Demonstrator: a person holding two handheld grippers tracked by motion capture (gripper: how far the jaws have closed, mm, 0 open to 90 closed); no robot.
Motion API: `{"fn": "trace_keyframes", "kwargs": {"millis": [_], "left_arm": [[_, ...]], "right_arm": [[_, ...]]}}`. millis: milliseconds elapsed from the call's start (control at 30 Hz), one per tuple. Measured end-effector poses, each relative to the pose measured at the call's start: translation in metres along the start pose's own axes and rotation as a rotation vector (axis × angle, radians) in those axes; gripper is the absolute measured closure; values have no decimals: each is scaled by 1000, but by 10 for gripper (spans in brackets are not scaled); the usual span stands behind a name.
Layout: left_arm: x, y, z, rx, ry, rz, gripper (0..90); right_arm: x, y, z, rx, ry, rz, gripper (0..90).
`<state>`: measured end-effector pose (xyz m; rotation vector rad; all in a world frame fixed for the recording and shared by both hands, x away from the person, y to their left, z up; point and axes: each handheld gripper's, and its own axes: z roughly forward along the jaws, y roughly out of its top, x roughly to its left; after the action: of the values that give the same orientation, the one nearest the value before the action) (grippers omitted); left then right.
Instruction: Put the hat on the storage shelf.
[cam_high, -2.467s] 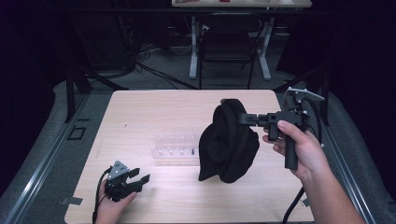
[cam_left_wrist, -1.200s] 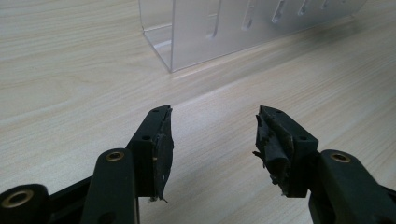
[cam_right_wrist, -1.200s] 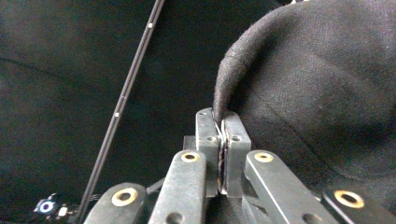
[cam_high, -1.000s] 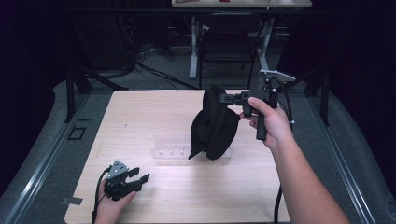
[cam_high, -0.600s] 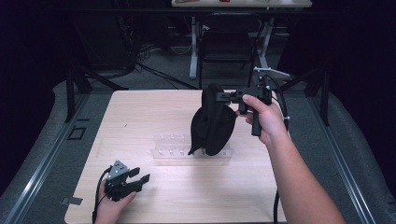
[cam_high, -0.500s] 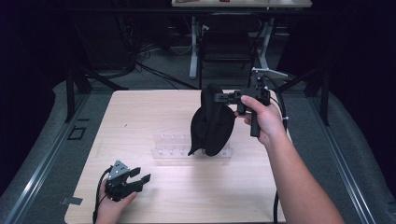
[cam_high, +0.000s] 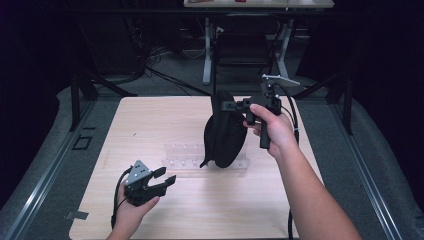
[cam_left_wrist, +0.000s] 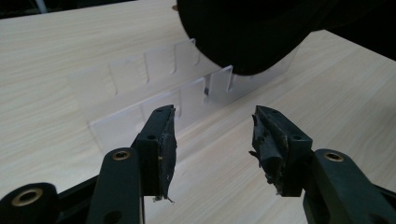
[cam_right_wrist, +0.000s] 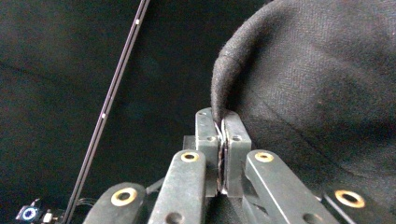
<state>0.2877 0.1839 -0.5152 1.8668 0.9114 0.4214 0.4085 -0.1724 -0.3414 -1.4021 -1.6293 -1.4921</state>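
Cloth hangs from the right gripper (cam_high: 226, 105): a black fabric bag (cam_high: 223, 135), or perhaps a garment, is pinched at its top edge between tight jaws, its lower end dangling over the clear plastic divider tray (cam_high: 182, 156) on the wooden table (cam_high: 150, 120). The left gripper (cam_high: 165, 181), jaws just narrowing yet wide and empty, sits well apart near the table's front.
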Motion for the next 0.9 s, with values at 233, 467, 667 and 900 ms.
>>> {"fn": "trace_keyframes", "kwargs": {"millis": [233, 467, 667, 900], "left_arm": [[-12, 19, 16, -4, -17, 24, 485], [-28, 36, 26, -28, -54, 61, 464], [-43, 44, 36, -34, -62, 109, 503], [-54, 48, 49, -17, -47, 152, 582]], "right_arm": [[-2, -1, 3, -8, 8, 9, 878], [-1, -2, 6, -5, 16, 8, 877], [-1, -3, 7, -13, 13, 10, 877], [-1, -4, 8, -20, 16, 17, 877]]}}
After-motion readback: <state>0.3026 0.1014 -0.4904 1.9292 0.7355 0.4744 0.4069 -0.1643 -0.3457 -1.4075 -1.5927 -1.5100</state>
